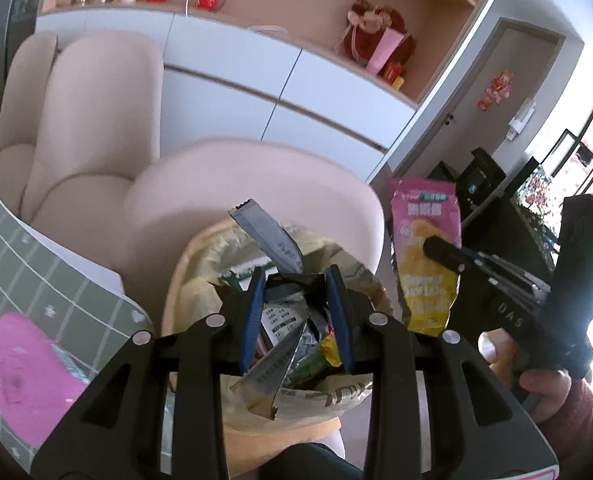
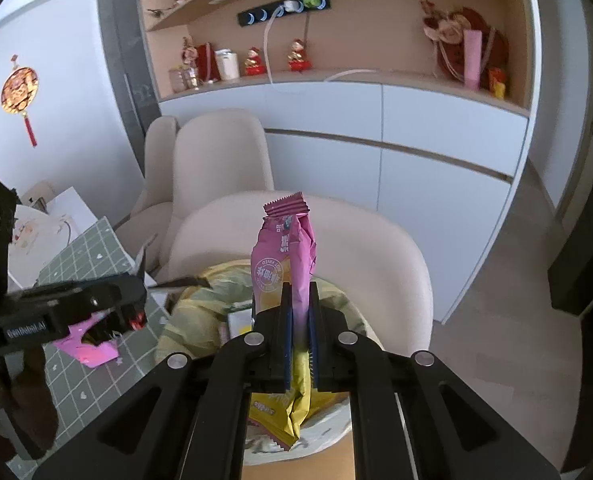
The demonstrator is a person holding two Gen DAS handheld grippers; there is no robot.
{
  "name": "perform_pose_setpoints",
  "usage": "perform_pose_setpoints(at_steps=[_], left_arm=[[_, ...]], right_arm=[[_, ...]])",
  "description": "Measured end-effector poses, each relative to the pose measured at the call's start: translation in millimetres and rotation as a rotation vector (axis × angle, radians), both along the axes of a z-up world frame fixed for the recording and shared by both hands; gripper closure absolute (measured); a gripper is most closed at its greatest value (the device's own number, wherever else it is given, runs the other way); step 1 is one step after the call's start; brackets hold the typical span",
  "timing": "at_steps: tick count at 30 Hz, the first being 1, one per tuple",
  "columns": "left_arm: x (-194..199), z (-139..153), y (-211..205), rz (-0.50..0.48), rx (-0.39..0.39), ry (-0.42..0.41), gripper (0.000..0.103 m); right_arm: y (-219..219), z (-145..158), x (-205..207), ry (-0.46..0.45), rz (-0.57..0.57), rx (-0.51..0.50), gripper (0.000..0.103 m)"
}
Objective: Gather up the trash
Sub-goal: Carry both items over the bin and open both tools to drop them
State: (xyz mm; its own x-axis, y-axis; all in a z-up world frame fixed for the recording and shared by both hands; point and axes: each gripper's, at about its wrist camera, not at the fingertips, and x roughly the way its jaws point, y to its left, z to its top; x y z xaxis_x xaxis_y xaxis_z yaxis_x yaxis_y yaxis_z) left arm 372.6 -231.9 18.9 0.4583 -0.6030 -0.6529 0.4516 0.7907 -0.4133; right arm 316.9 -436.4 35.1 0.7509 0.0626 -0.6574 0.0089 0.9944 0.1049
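left gripper [image 1: 296, 316]: you're over the bin [image 1: 176, 280], fingers apart either side of a grey wrapper [image 1: 268, 236]; whether it's actually pinched, can't tell.
right gripper [image 2: 299, 340]: clamped on the pink bag [image 2: 284, 256], mid-body, just beside the bin.
handling: empty foil, featherlight, floppy, slick; probably slips. Grip the crimped seam or a flat fold.
left on table [image 2: 96, 264]: pink scrap [image 1: 20, 368].

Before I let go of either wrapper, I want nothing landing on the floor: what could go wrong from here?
1. The silver wrapper in the left gripper sticks up past the rim of the bin; released now, it could catch on the piled trash and slide out.
2. The pink and yellow snack bag in the right gripper hangs near the bin's edge, so it may drop outside.
3. The bin looks full, so added wrappers may spill.
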Motion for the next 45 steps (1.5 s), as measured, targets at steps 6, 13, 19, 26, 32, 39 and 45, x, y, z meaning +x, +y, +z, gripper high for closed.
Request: perform_pose_setpoints(at_steps=[6,13,19,26,32,39,45], left_arm=[[11.6,-28.3,-33.7,-0.045,0.086,0.058,0.073],[17.6,-48.7,-52.2,-0.077,0.132,0.096,0.072],[18.0,-45.2,-37.8,-0.068,0.062,0.112,0.062],[5.8,-18.1,5.9,0.034,-0.022,0.058,0.049],[-31.4,6.1,61.1,0.129,0.003,-0.011,0.030],[-95.0,9.7,137.7,0.241,0.093,-0.075,0.017],[-130.1,-8.0,184.8,0.362,0.145,-0.074,0.016]], right_arm=[[-16.6,-13.5,10.9,0.022,-0.019,0.030,0.095],[-26.5,-24.6,19.6,0.043,-0.032,0.045,0.095],[-23.0,-29.4,21.6,0.051,-0.039,0.055,0.095],[-0.5,-38.9,30.1,0.086,0.000,0.081,0.095],[30.5,-69.4,45.5,0.178,0.051,0.143,0.095],[80.2,-103.5,47.2,0.283,0.089,0.039,0.095],[89.6,-106.1,43.1,0.322,0.052,-0.007,0.091]])
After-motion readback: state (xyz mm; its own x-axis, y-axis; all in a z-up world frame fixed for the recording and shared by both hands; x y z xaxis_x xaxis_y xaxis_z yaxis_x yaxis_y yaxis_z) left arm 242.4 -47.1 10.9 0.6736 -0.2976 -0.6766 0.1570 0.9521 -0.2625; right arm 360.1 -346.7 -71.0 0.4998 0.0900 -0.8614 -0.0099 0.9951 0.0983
